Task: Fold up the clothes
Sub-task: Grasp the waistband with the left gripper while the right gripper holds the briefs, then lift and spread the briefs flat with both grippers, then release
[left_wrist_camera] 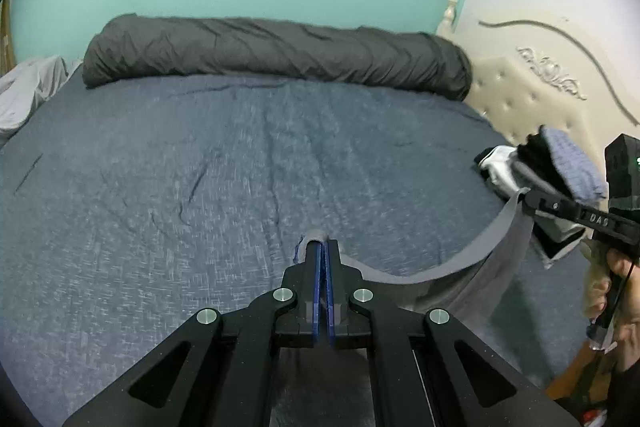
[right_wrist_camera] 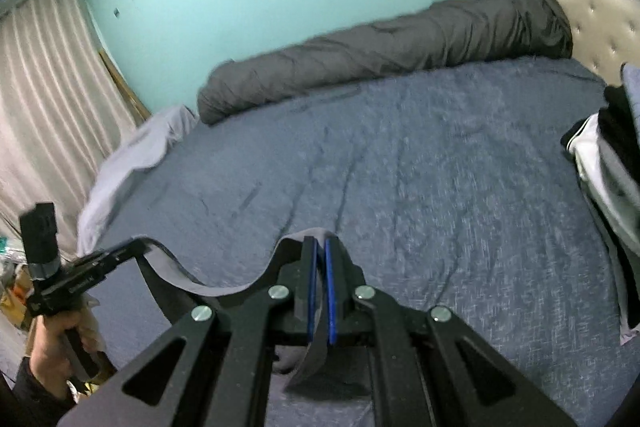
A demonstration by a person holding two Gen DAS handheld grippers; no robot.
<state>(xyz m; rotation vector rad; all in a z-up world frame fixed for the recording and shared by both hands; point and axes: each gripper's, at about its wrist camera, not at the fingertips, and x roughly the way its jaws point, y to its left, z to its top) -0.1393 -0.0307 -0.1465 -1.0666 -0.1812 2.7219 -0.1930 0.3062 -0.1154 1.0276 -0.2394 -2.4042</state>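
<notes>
A grey garment (left_wrist_camera: 472,259) hangs stretched between my two grippers above the blue bedspread (left_wrist_camera: 200,167). My left gripper (left_wrist_camera: 322,247) is shut on one corner of its top edge. My right gripper (right_wrist_camera: 321,245) is shut on the other corner, with grey cloth (right_wrist_camera: 224,287) sagging away to the left. The right gripper also shows at the right of the left wrist view (left_wrist_camera: 528,197). The left gripper shows at the left of the right wrist view (right_wrist_camera: 136,245). The garment's lower part is hidden below both grippers.
A rolled dark grey duvet (left_wrist_camera: 276,51) lies along the far side of the bed by the teal wall. A pile of clothes (right_wrist_camera: 608,155) sits at the right near the padded headboard (left_wrist_camera: 532,95). A pale cloth (right_wrist_camera: 132,155) lies at the left, beside curtains (right_wrist_camera: 44,79).
</notes>
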